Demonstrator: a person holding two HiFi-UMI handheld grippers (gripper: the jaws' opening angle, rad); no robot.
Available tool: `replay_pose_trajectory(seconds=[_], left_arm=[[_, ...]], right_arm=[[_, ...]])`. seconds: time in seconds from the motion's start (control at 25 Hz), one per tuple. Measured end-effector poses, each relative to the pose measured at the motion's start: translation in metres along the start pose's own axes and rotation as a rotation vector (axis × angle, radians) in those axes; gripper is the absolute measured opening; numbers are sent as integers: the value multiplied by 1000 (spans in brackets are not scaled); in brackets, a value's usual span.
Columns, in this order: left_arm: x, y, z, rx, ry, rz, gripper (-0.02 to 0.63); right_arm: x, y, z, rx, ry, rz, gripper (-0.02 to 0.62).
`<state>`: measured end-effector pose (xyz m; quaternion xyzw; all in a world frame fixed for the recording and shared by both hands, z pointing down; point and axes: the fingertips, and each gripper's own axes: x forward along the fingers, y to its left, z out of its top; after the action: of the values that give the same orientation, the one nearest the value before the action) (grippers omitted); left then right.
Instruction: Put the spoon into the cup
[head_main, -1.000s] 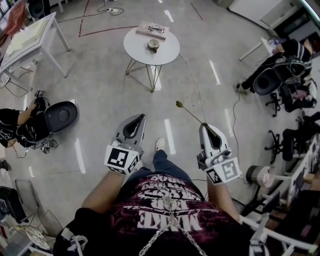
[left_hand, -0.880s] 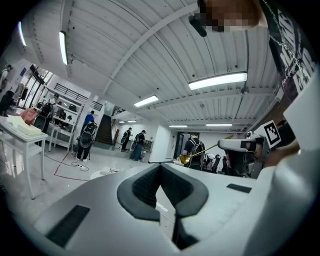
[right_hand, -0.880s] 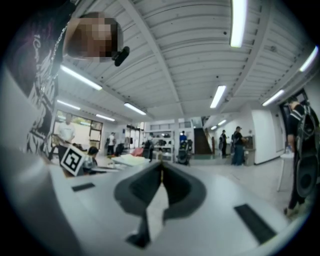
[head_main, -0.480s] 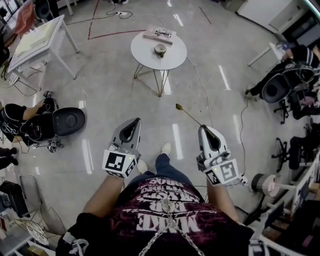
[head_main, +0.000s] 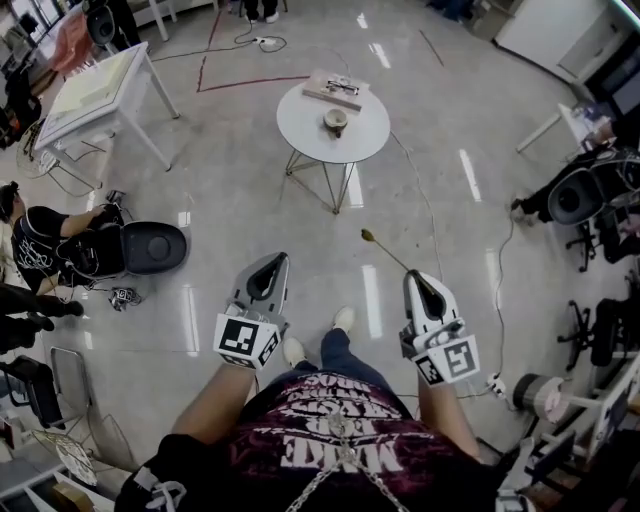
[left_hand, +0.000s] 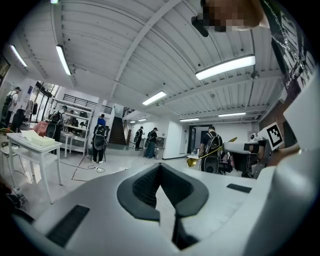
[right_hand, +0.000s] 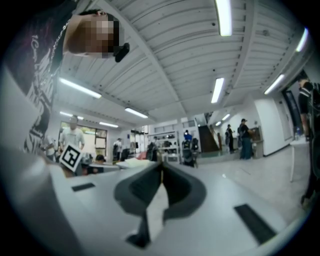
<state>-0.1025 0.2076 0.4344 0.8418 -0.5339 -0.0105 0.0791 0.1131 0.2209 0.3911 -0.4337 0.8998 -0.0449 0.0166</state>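
A small cup (head_main: 335, 121) stands on a round white table (head_main: 365, 135) some way ahead across the floor. A gold spoon (head_main: 385, 252) sticks out forward and to the left from my right gripper (head_main: 414, 277), which is shut on its handle end, bowl forward. The left gripper view shows the same spoon (left_hand: 207, 155) in the air at the right. My left gripper (head_main: 272, 262) is held level beside it, shut and with nothing in it; its fingertips (left_hand: 160, 167) meet. In the right gripper view the right gripper (right_hand: 161, 165) is pressed together.
A flat book with glasses (head_main: 337, 88) lies on the round table behind the cup. A white rectangular table (head_main: 100, 85) stands far left. A person crouches by an open black case (head_main: 155, 247) at left. Office chairs (head_main: 580, 197) and a floor cable (head_main: 437, 225) are at right.
Both grippers have come forward across the floor and the round table with the cup now looks nearer. The spoon stays in the right gripper.
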Motion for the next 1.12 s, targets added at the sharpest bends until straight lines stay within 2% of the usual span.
replay_pose_trajectory(seconds=[0.44,0.64,1.12], left_arm=[[67,-12,16,7,-5,-6,26],[99,-13,30,37,-19,3,26],[153,-24,46,60,-30,71,26]], right_arm=[[28,-54,19,0,-40,38,35],[43,-81,33,-2,-74,62,35],[65,-142,43,17,-86,136,35]])
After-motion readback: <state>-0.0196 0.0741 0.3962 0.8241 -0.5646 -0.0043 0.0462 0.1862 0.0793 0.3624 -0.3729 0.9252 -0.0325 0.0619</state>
